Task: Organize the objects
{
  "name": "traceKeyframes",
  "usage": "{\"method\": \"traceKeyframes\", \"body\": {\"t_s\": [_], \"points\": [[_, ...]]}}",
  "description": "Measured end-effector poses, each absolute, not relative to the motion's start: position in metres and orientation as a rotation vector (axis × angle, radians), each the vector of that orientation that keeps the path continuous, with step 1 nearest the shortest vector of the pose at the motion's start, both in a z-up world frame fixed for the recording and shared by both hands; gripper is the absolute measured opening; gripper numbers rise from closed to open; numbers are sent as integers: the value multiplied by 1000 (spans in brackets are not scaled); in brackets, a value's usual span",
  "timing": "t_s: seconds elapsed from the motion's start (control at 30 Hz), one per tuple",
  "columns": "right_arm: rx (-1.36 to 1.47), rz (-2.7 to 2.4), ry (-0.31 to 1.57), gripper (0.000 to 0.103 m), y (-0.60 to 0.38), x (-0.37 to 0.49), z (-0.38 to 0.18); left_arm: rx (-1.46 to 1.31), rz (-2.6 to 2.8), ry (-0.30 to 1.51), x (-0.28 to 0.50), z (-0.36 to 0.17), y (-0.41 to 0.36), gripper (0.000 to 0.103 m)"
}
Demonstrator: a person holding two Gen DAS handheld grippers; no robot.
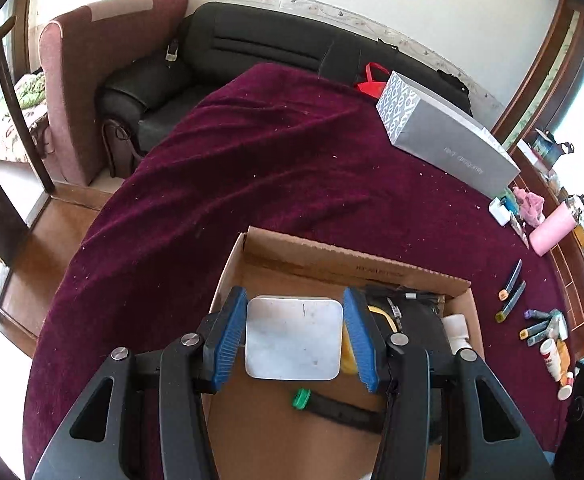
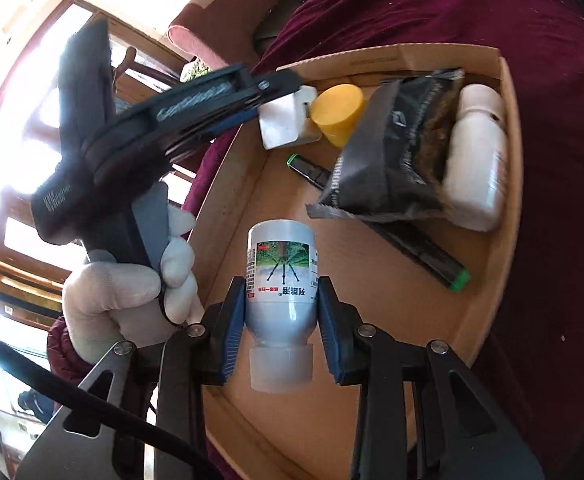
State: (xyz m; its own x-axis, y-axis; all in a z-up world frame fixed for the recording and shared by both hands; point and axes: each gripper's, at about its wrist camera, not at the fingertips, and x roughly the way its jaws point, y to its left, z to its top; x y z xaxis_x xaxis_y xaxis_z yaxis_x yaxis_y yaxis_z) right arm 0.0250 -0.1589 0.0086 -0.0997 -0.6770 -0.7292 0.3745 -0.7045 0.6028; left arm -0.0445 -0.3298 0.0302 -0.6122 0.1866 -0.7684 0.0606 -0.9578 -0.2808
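Two grippers work over one open cardboard box (image 1: 324, 252) that sits on a maroon cloth (image 1: 251, 152). In the left wrist view, the left gripper (image 1: 294, 338) has its blue fingers (image 1: 227, 344) closed against the sides of a white square block (image 1: 294, 338), held just above the box floor. The right wrist view shows that same block from the side, touching a yellow cap (image 2: 338, 114) (mostly hidden in the left view). The right gripper (image 2: 281, 320) clamps a grey bottle (image 2: 281, 280) with a printed label, cap end toward the camera, over the box floor.

Inside the box, the right view shows one dark foil pouch (image 2: 396, 152), one white bottle (image 2: 478, 160) lying against the far wall, and two black markers with green ends (image 2: 308, 166).

Only the left view shows things outside the box: one grey carton (image 1: 448, 136), one pink tumbler (image 1: 552, 228), and what look like five or six markers (image 1: 512, 292) loose on the cloth, well apart from the box.
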Motion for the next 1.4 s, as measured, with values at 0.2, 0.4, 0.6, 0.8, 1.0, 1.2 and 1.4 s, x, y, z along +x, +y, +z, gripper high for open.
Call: {"method": "traceKeyframes", "body": {"t_s": [0.2,0.4,0.6,0.8,1.0,1.2,1.4], "points": [[1474,-1879,-279,33,-179,13,5,-1241,2695,-563,-25,60,-349,44],[1506,-1875,-217,33,-211,-4,2,-1070,2739,-669,26,96,-380,45],[1502,-1879,-178,33,-236,-18,3,-972,2750,-788,75,103,-400,48],[1474,-1888,-202,35,-240,-12,5,-907,2763,-874,110,93,-405,48],[1365,-1952,-272,46,-197,8,35,-868,2813,-992,151,73,-408,51],[1114,-2169,-272,47,-112,40,88,-780,2898,-854,178,83,-391,51],[639,-2793,-106,85,-3,97,160,-706,2911,-592,183,112,-340,56]]}}
